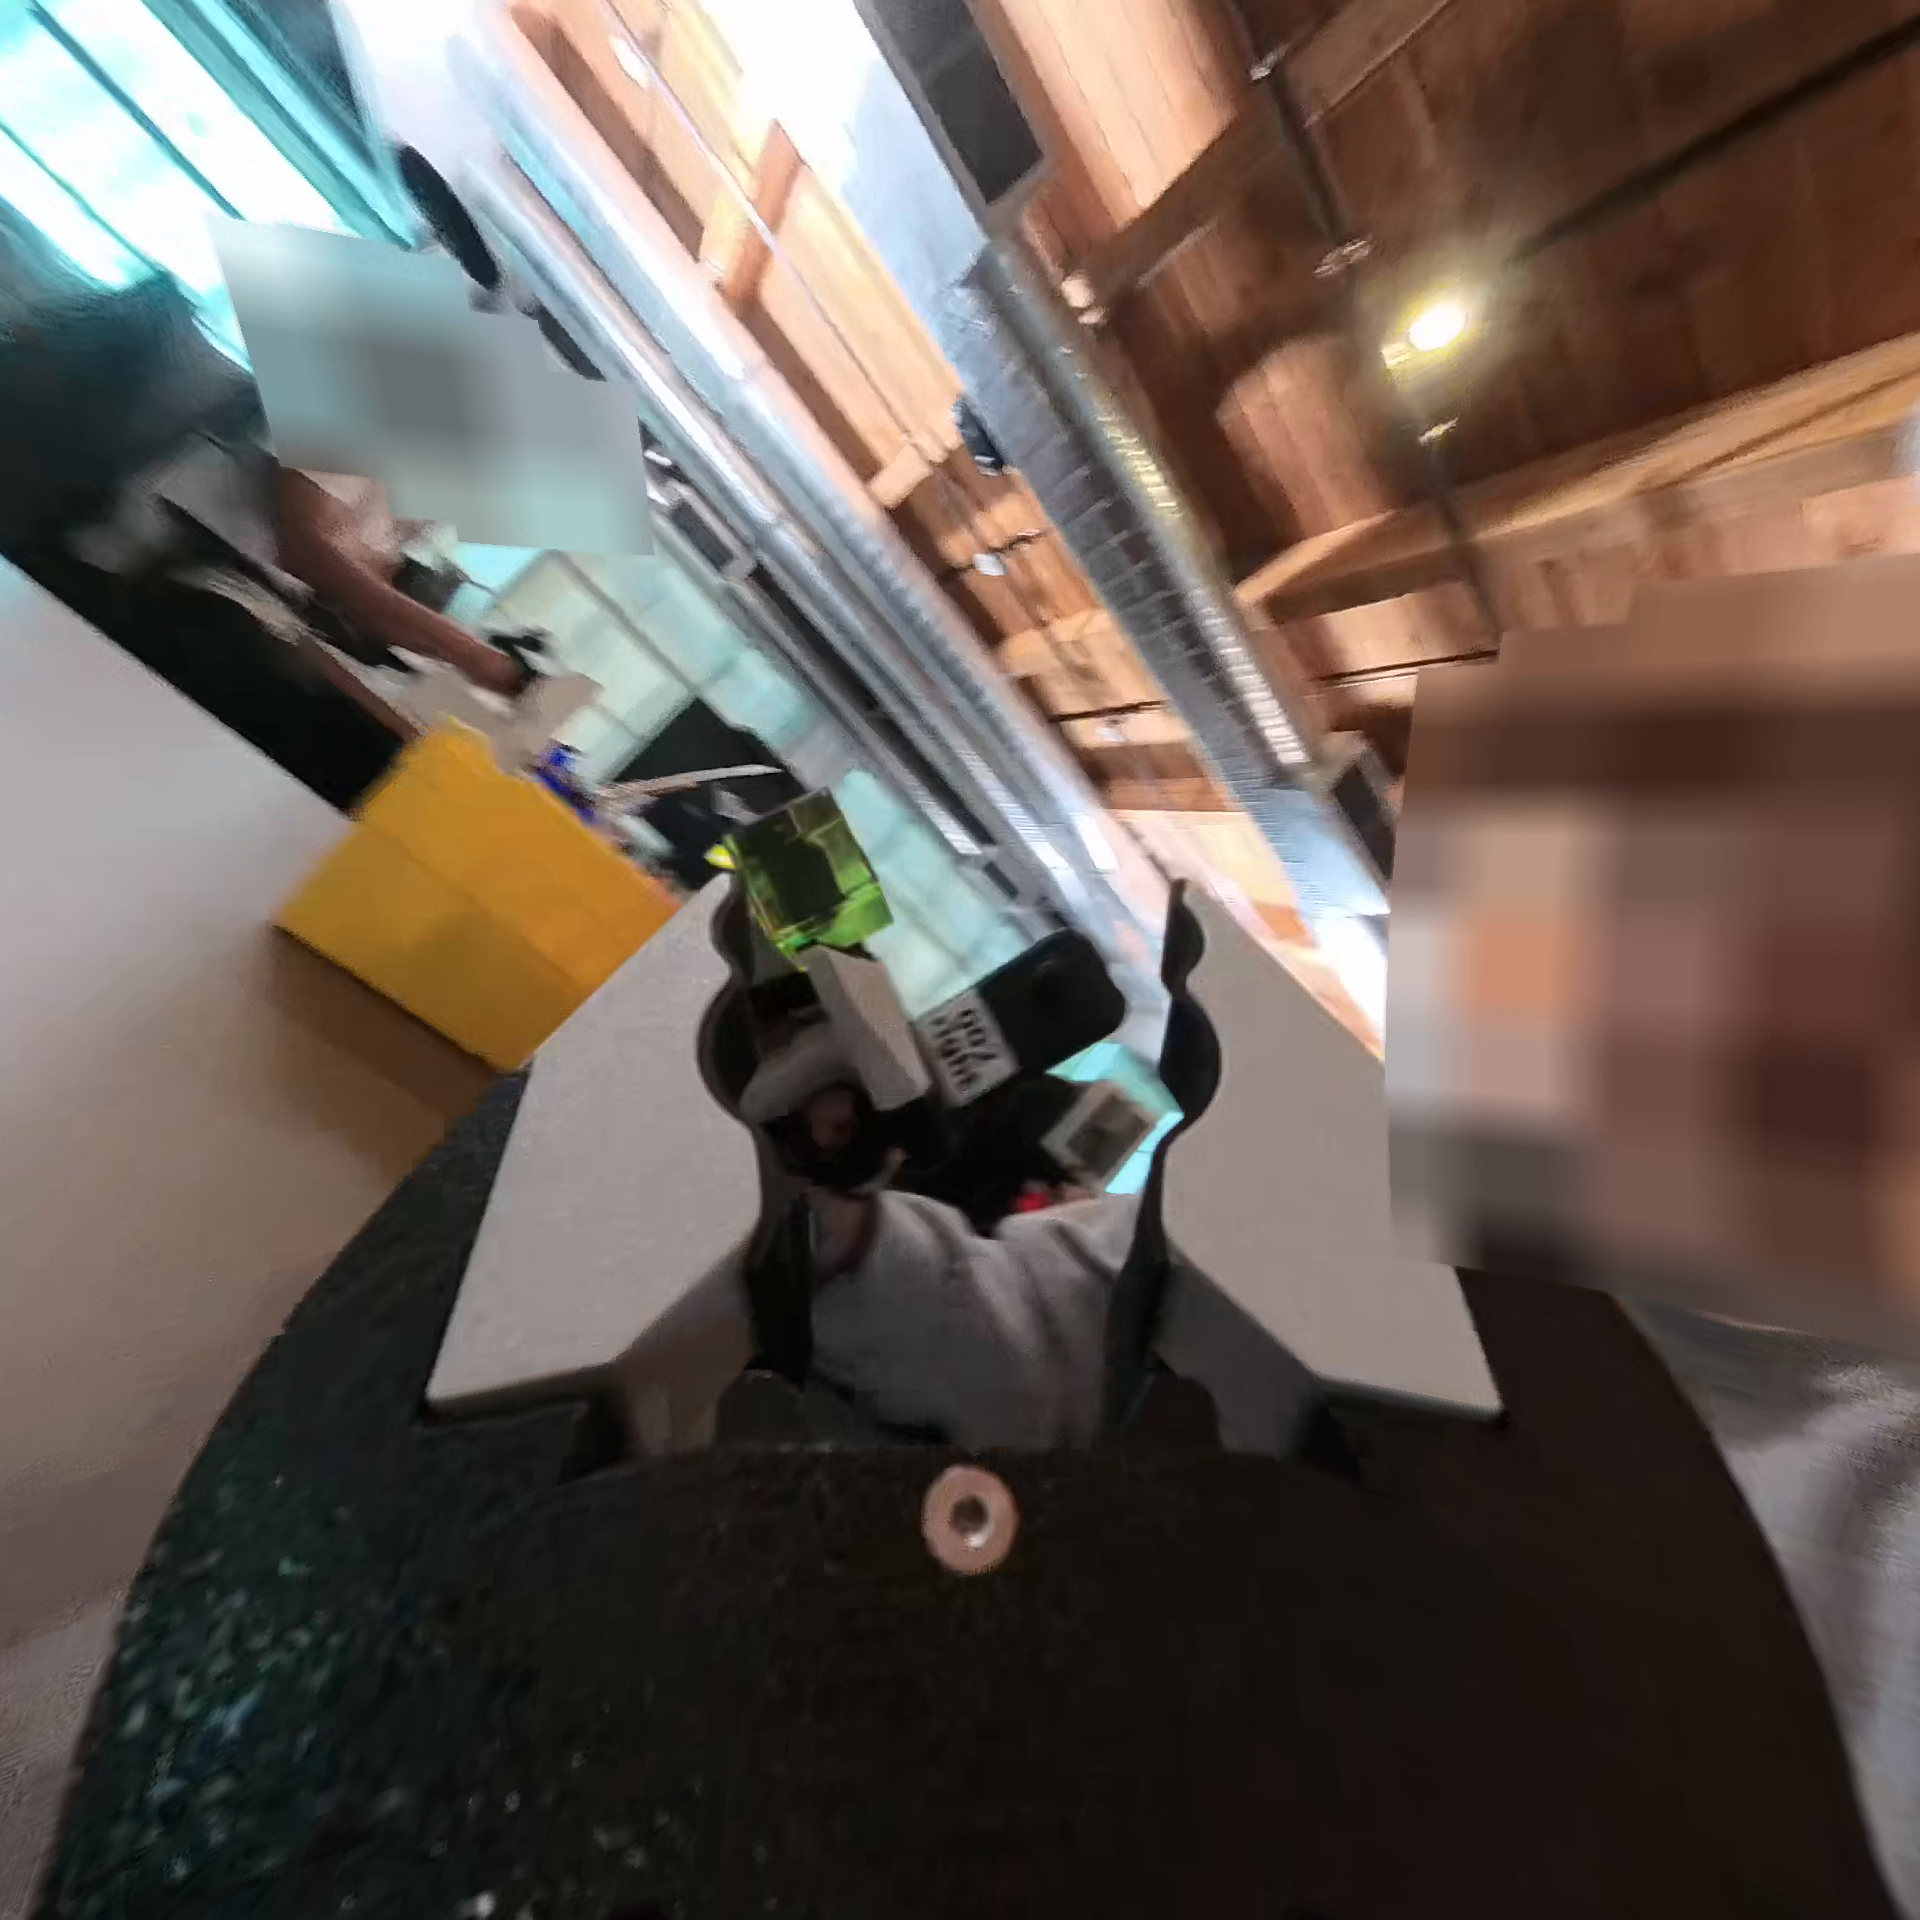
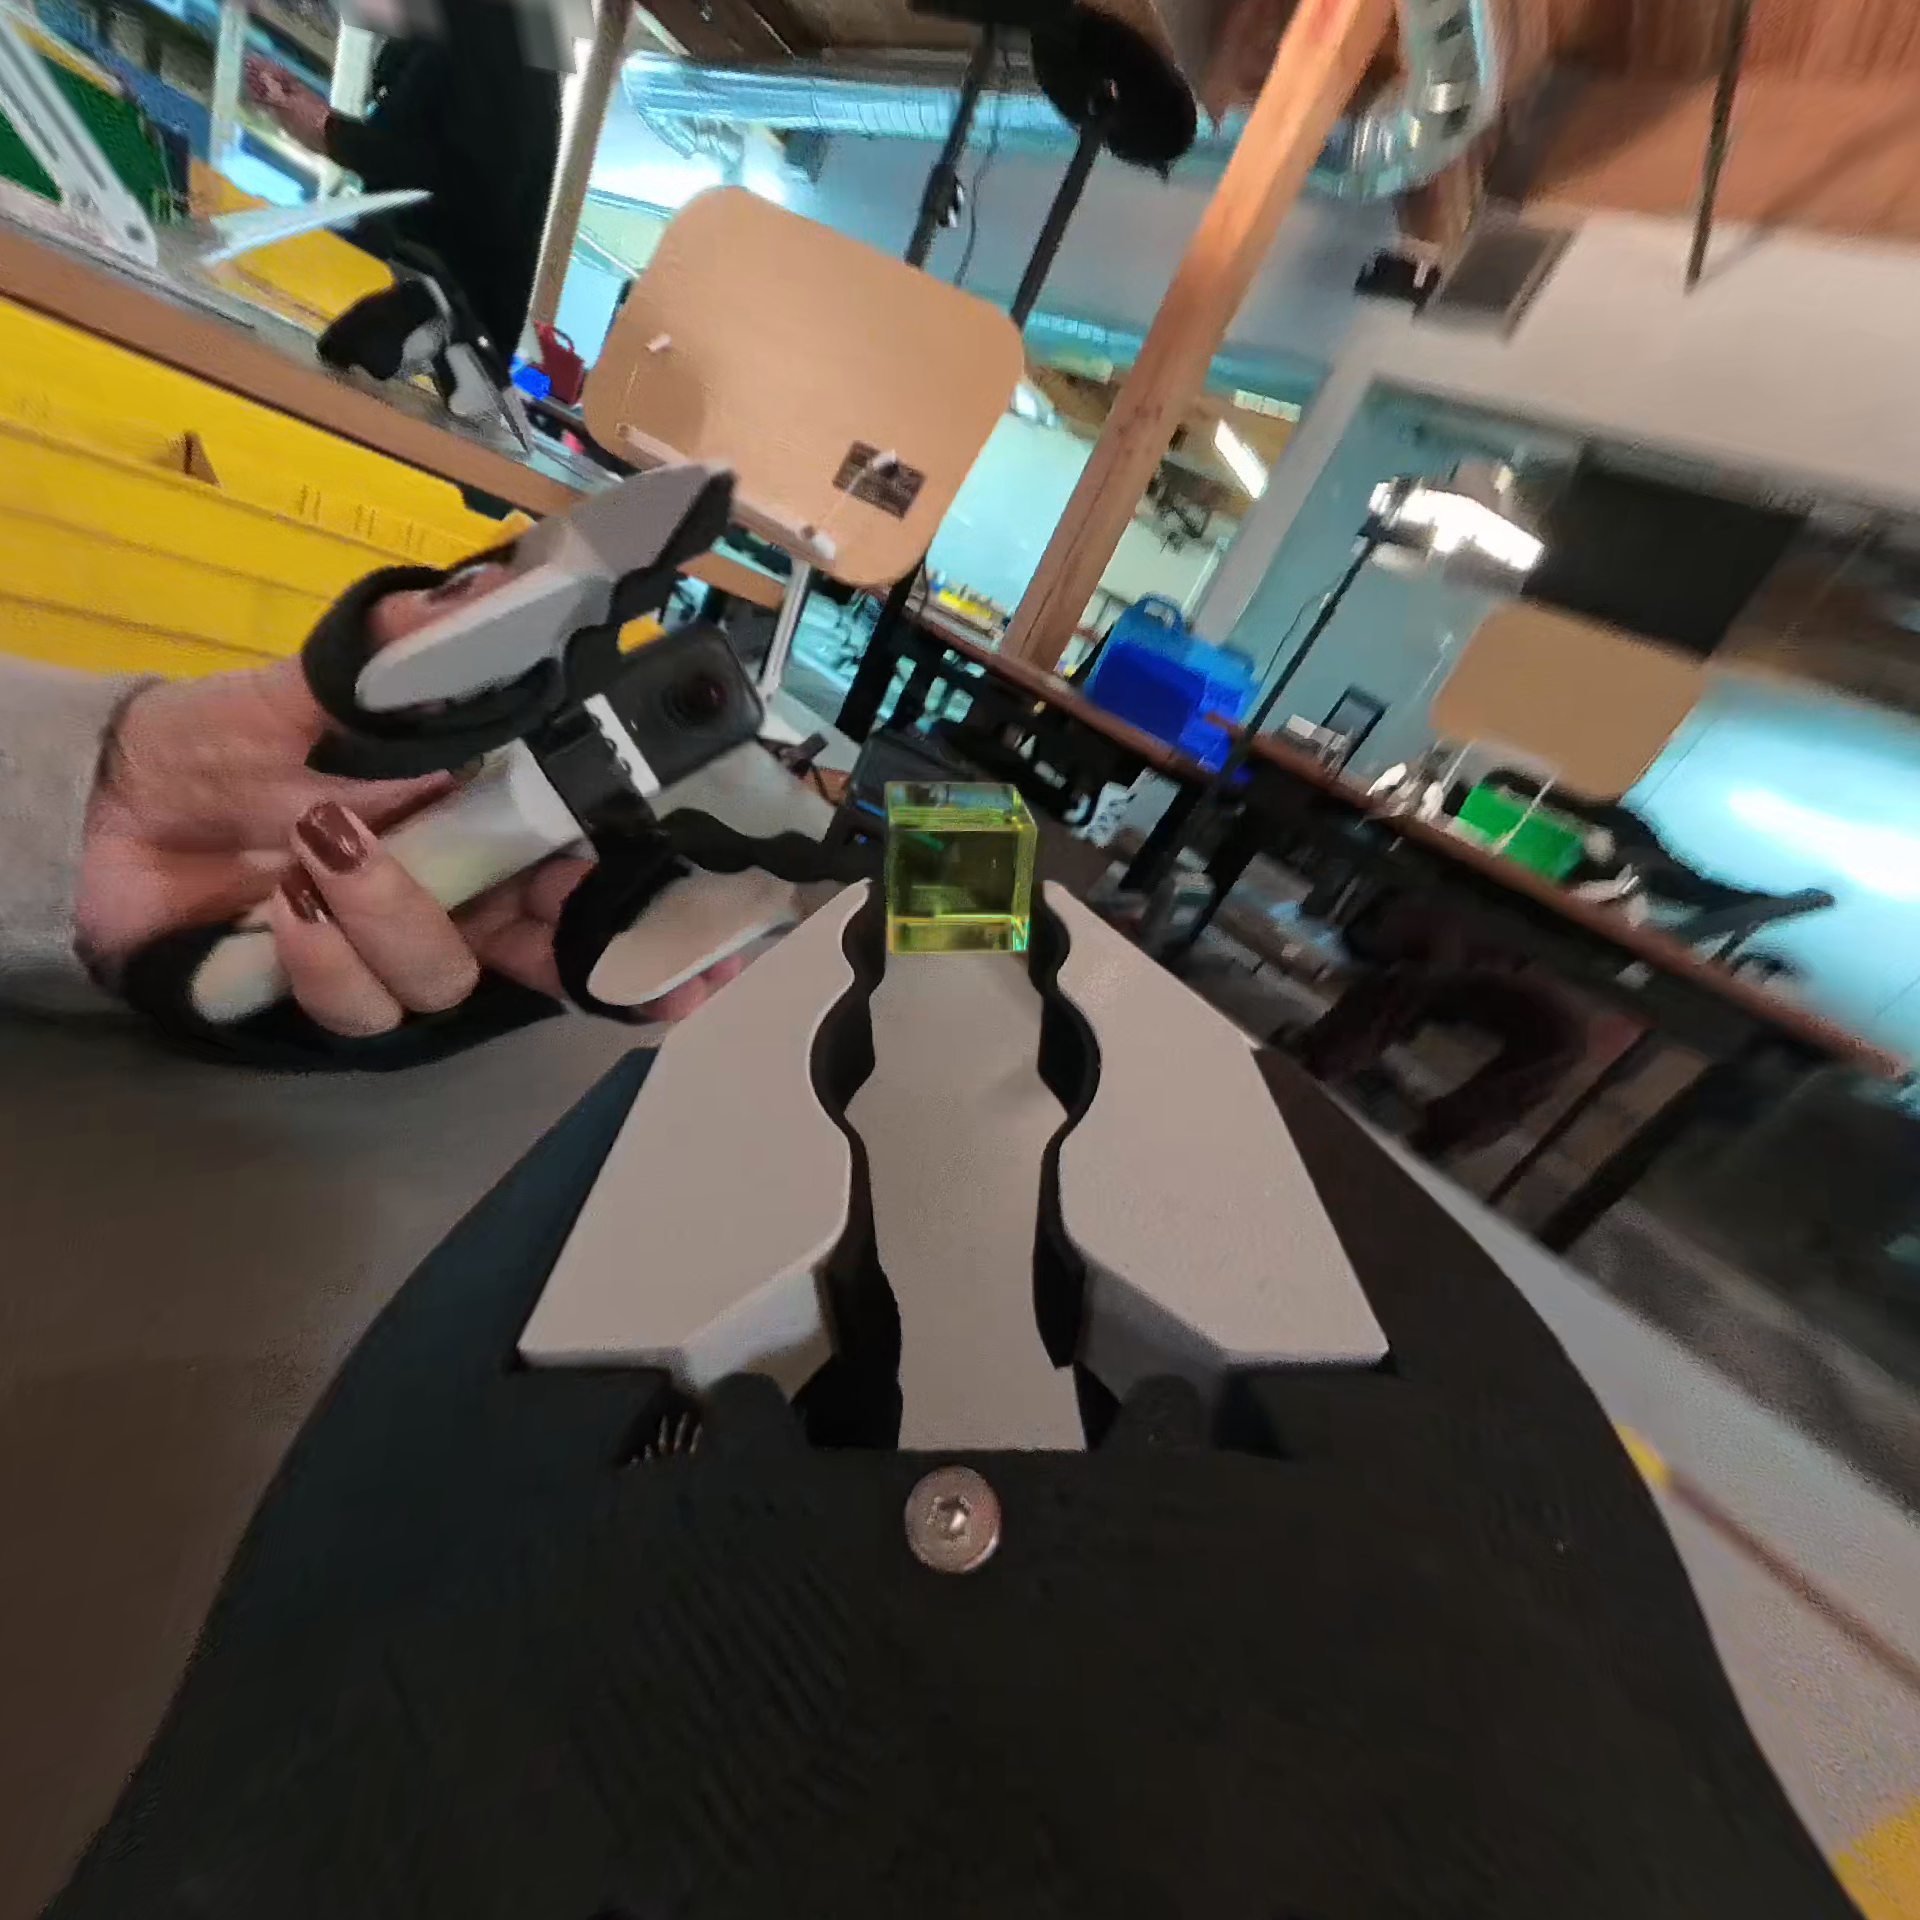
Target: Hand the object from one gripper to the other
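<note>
The clear green cube (image 2: 958, 881) sat clamped between the tips of the right gripper (image 2: 956, 920), held in the air above the grey table (image 2: 208, 1195). The two grey fingers (image 2: 717, 1132) pressed its left and right faces, and most of the cube stood out beyond them.

Left of the cube was the left gripper (image 2: 774, 707), carried in a hand (image 2: 312, 894); its fingers stood wide apart, one above and one below the level of the cube, pointing toward it without touching. In the left wrist view the cube (image 1: 810, 883) showed just beyond that gripper's (image 1: 951, 904) spread fingers, near the left fingertip. A yellow bin (image 2: 187, 520) stood farther left of the cube, behind the hand.
</note>
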The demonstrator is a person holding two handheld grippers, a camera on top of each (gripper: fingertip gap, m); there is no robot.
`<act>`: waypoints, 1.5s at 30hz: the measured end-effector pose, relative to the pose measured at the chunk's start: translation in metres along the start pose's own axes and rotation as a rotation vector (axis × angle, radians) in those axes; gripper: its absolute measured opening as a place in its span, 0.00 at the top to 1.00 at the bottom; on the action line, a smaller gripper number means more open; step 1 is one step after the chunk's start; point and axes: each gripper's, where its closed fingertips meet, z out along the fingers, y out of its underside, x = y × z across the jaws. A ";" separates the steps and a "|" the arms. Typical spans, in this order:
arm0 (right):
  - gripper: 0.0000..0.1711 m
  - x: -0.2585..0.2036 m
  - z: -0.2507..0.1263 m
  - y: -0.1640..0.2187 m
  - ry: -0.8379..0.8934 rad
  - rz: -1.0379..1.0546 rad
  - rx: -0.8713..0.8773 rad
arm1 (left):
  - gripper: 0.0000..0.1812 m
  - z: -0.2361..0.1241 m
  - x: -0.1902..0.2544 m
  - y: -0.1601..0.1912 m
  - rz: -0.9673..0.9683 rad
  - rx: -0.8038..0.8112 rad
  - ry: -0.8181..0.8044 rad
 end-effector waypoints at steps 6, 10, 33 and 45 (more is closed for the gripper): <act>0.85 0.010 0.001 0.028 -0.075 0.370 -0.120 | 0.57 -0.020 -0.046 0.006 0.733 -0.297 -0.552; 0.85 0.005 0.001 0.032 -0.156 0.560 -0.145 | 0.60 -0.028 -0.057 0.006 1.308 -0.527 -0.780; 0.85 -0.035 0.000 0.043 -0.385 0.675 -0.273 | 0.84 -0.018 -0.070 0.031 2.051 -0.924 -0.884; 0.80 -0.004 0.001 0.020 -0.211 0.508 -0.081 | 0.86 -0.028 -0.062 -0.002 1.643 -0.617 -0.994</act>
